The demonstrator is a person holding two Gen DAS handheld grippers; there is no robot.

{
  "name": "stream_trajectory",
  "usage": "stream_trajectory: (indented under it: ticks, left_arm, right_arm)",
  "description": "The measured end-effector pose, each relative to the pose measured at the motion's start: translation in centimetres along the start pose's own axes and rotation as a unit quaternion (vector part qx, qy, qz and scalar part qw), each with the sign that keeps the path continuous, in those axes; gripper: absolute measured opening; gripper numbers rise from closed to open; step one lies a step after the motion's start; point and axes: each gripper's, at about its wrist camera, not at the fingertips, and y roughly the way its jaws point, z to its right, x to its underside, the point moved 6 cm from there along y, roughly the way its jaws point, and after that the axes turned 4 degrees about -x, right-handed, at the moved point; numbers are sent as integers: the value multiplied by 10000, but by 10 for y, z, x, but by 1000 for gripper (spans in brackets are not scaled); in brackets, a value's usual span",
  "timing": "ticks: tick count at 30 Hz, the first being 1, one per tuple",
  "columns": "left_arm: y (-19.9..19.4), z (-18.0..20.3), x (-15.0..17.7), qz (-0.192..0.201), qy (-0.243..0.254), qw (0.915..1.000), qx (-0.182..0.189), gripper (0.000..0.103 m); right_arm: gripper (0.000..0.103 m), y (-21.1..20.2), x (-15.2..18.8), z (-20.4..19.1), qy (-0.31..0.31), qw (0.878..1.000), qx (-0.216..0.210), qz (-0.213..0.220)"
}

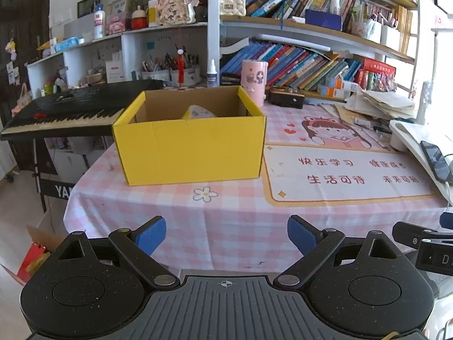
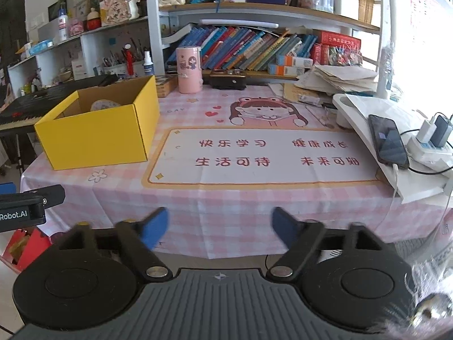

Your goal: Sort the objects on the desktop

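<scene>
A yellow cardboard box (image 1: 192, 150) stands open on the pink checked tablecloth (image 1: 226, 221), at the desk's left end; it also shows in the right wrist view (image 2: 96, 138). A pale round-topped object (image 1: 198, 112) lies inside it, partly hidden by the wall; in the right wrist view it shows too (image 2: 104, 104). My left gripper (image 1: 226, 236) is open and empty, held off the desk's front edge, facing the box. My right gripper (image 2: 219, 229) is open and empty, off the front edge, facing the printed desk mat (image 2: 260, 155).
A pink cylinder tin (image 1: 253, 80), a black case (image 1: 286, 99) and rows of books line the back. A paper pile (image 2: 337, 78), white stand with a phone (image 2: 389, 141) and a power strip (image 2: 430, 144) sit at right. A keyboard piano (image 1: 70, 110) stands left of the desk.
</scene>
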Motion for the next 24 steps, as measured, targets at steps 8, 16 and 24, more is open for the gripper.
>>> stream_trajectory:
  ticks: [8, 16, 24]
  left_arm:
    - [1, 6, 1, -77, 79, 9999, 67, 95]
    - [1, 9, 1, -82, 131, 9997, 164, 95]
    - [2, 8, 2, -109, 98, 9998, 148, 96]
  right_arm:
    - [103, 1, 7, 5, 26, 9998, 178, -108]
    - [103, 1, 7, 6, 42, 9998, 180, -108]
    - [103, 2, 6, 1, -33, 9998, 123, -131]
